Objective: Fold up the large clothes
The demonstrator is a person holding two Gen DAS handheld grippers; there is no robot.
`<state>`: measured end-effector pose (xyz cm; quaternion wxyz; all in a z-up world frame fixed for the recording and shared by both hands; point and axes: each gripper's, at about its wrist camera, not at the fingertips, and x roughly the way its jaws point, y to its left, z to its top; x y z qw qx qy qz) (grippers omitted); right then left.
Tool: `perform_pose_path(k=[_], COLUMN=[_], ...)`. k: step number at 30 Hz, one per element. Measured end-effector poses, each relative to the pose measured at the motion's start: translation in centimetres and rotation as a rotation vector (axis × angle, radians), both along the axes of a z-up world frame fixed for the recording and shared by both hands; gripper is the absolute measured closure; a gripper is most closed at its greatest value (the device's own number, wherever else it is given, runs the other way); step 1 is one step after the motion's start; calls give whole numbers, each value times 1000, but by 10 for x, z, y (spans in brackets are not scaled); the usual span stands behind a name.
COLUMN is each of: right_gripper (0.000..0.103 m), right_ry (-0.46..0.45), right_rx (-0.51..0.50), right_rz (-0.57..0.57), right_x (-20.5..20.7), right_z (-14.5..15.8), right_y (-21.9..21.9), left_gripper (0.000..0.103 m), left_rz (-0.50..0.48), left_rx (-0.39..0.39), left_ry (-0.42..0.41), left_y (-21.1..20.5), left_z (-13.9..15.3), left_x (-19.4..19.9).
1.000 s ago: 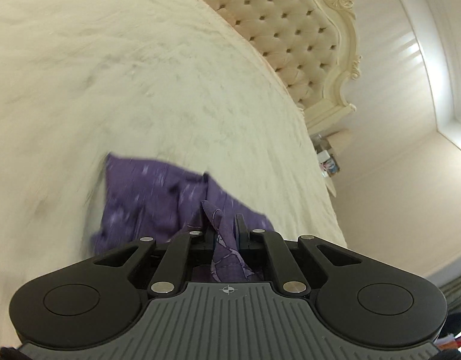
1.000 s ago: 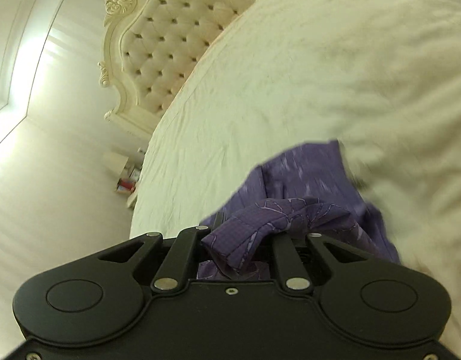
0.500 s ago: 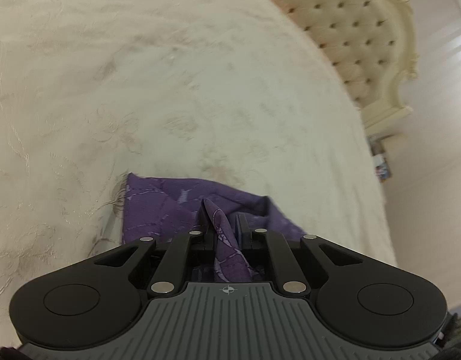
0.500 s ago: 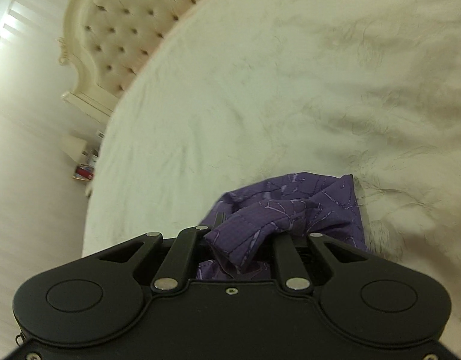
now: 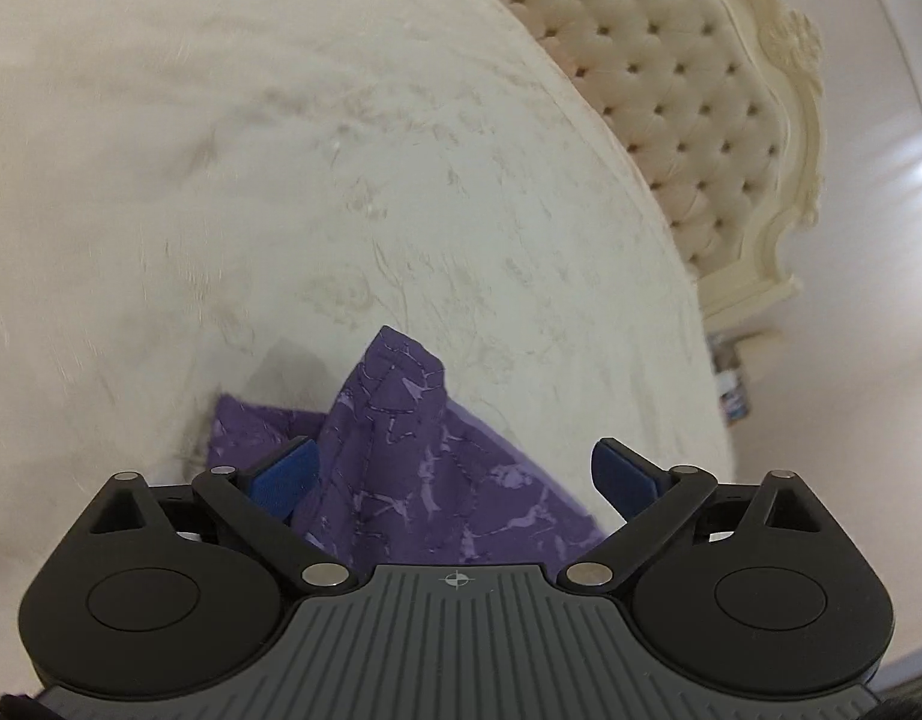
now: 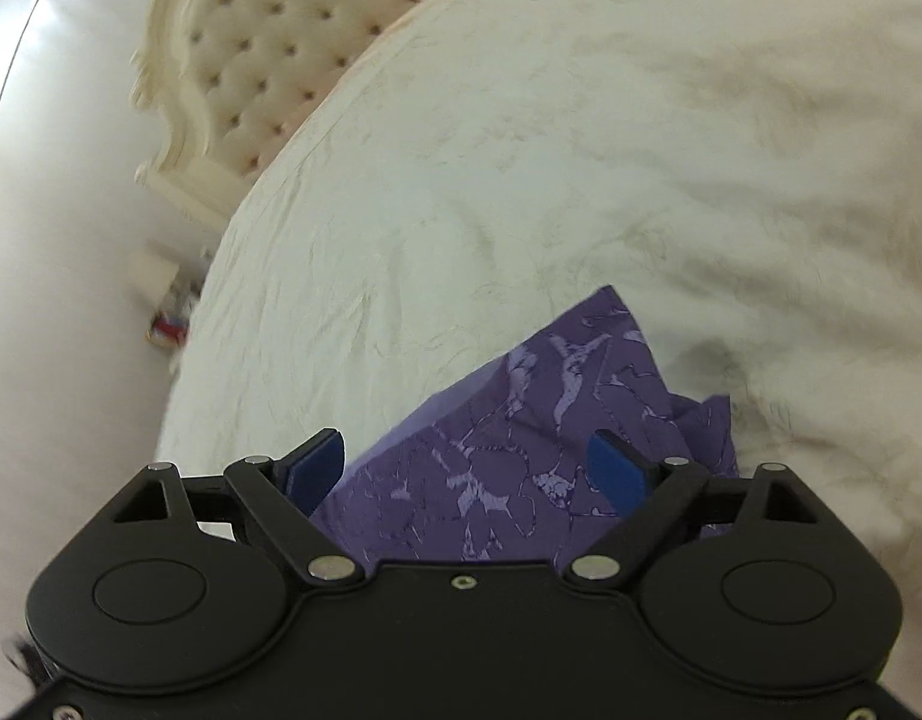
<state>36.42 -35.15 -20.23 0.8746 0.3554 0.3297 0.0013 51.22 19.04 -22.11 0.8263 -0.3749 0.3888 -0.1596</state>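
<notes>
A purple patterned garment (image 5: 413,468) lies bunched on the cream bedspread (image 5: 281,192). In the left wrist view a raised fold of it stands between the blue pads of my left gripper (image 5: 455,474), whose jaws are opening wide; the left pad (image 5: 284,471) is near the cloth, the right pad is apart from it. In the right wrist view the same garment (image 6: 521,450) lies between the spread jaws of my right gripper (image 6: 467,468), which are also opening, and neither pad presses on the fabric. The cloth's near part is hidden under both gripper bodies.
A cream tufted headboard (image 5: 689,108) stands at the head of the bed, also the headboard (image 6: 263,60) in the right wrist view. Small items (image 5: 731,384) sit on the floor beside the bed. Pale walls lie beyond the bed's edge.
Both grippers were shut on folds of the purple garment; both have now spread wide and let the cloth go. The garment has settled onto the bedspread.
</notes>
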Motion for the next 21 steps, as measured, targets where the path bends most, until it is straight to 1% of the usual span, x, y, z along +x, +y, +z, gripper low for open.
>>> perform_pose_path(k=[3,5,7,9,11,12,14,15,16,17,19,21], right_gripper=[13,13,13,13,13,13,13,13,13,12,5,2], right_ry=[11,31,54,63,74,85,126,147,167,180,225,254], right_rx=[-134,-232,-331,-412,-487,-520,-568,-590,-608,-618,-649,-631], right_rz=[88,158,240,322,388,410,423,410,392,378,334,296], right_x=[0,3,9,15,23,29,41,46,52,56,65,70], right_z=[7,7,2,-6,-13,-17,-27,-32,-36,-38,-43,-45], right_y=[30,55,83,109,127,133,135,131,126,118,105,88], left_gripper=[4,4,4,4,4,4,4,4,4,4,4,4], left_rz=[-68,-132,-216,-280,-297,-289,-265,-252,-246,-252,-273,-277], left_rx=[116,195,263,322,382,428,485,497,499,479,451,485], left_ry=[-36,-56,-61,-44,-29,-19,0,14,25,31,44,37], left_y=[-24,-47,-71,-92,-105,-108,-104,-99,-94,-88,-81,-79], left_z=[13,13,6,-4,-15,-22,-33,-38,-43,-47,-50,-46], left_x=[-7,-11,-13,-11,-7,-5,2,5,10,14,21,23])
